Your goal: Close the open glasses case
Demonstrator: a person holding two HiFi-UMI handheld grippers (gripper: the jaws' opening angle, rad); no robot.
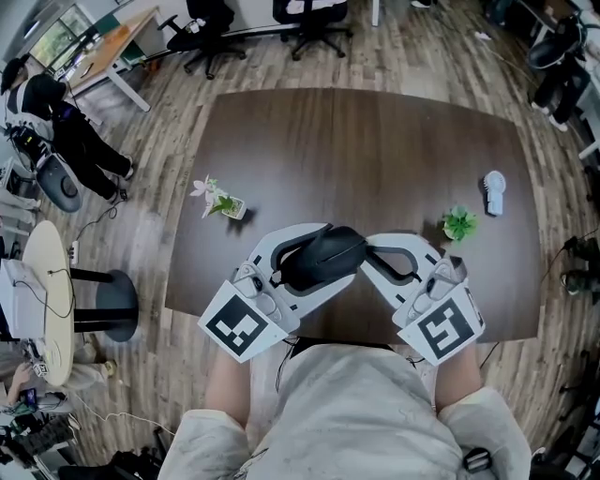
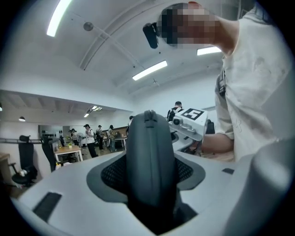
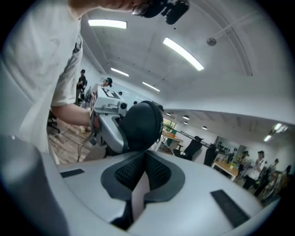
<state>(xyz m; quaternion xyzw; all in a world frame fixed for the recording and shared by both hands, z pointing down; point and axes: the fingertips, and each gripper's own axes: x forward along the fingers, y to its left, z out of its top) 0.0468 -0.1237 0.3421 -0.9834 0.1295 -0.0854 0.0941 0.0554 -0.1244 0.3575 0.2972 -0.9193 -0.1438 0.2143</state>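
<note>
A black, rounded glasses case hangs above the front edge of the dark table, with my left gripper shut on it. In the left gripper view the case fills the gap between the pads of the left gripper; its two halves meet along a middle seam. My right gripper is shut, its tips right beside the case's right end; I cannot tell whether they touch. In the right gripper view the right gripper has its pads together with nothing between them, and the case sits just beyond.
On the table stand a small pot of white flowers at the left, a small green plant and a white object at the right. Office chairs stand beyond the far edge. A round side table stands at the left.
</note>
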